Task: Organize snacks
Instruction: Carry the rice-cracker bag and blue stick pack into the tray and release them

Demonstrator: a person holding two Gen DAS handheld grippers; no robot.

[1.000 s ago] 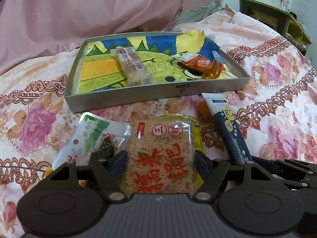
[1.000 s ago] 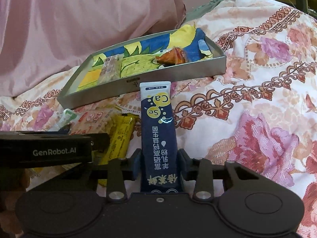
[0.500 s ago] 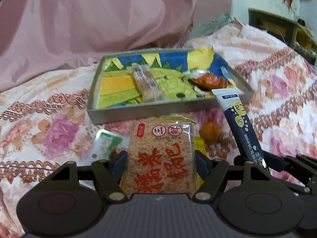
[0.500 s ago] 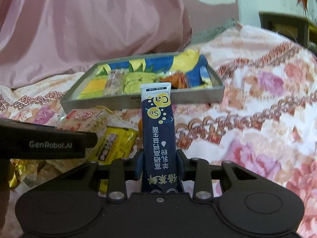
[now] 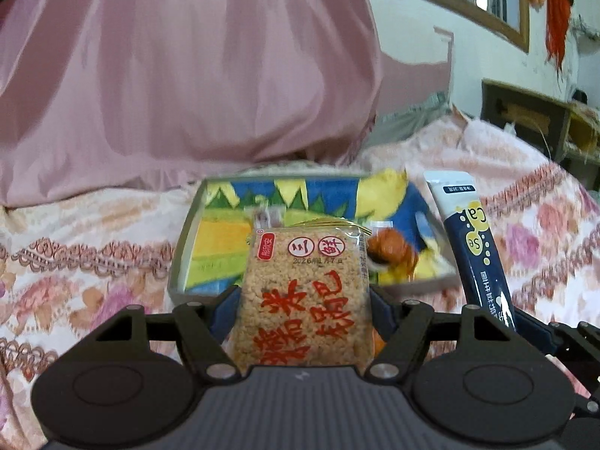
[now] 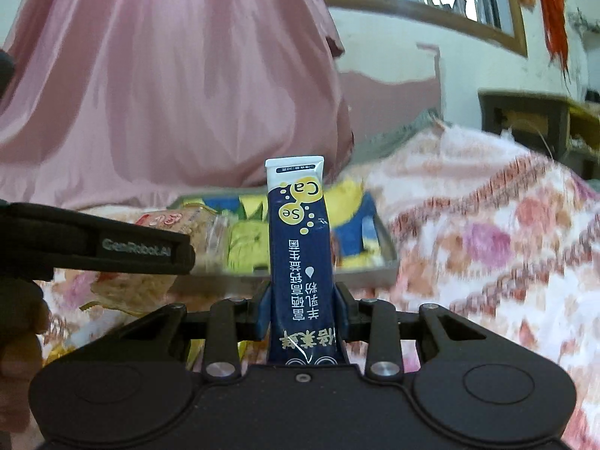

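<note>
My left gripper (image 5: 302, 305) is shut on a clear pack of brown rice cracker (image 5: 303, 292) with red characters, held above the bedspread in front of the grey tray (image 5: 180, 251). My right gripper (image 6: 303, 309) is shut on a dark blue stick pack (image 6: 300, 247) with yellow "Ca Se" dots, held upright; it also shows in the left wrist view (image 5: 476, 247). The tray has a colourful picture liner and holds an orange wrapped snack (image 5: 393, 251) and a long clear bar, mostly hidden behind the cracker.
A floral pink bedspread (image 5: 75, 270) lies under everything. A pink draped cloth (image 5: 168, 86) rises behind the tray. A dark wooden shelf (image 5: 525, 120) stands at the far right. The left gripper's body (image 6: 97, 243) crosses the right wrist view at left.
Both grippers have lifted their packs off the bedspread and risen; the view now tilts up toward the pink cloth, and the loose snacks below have dropped out of sight.
</note>
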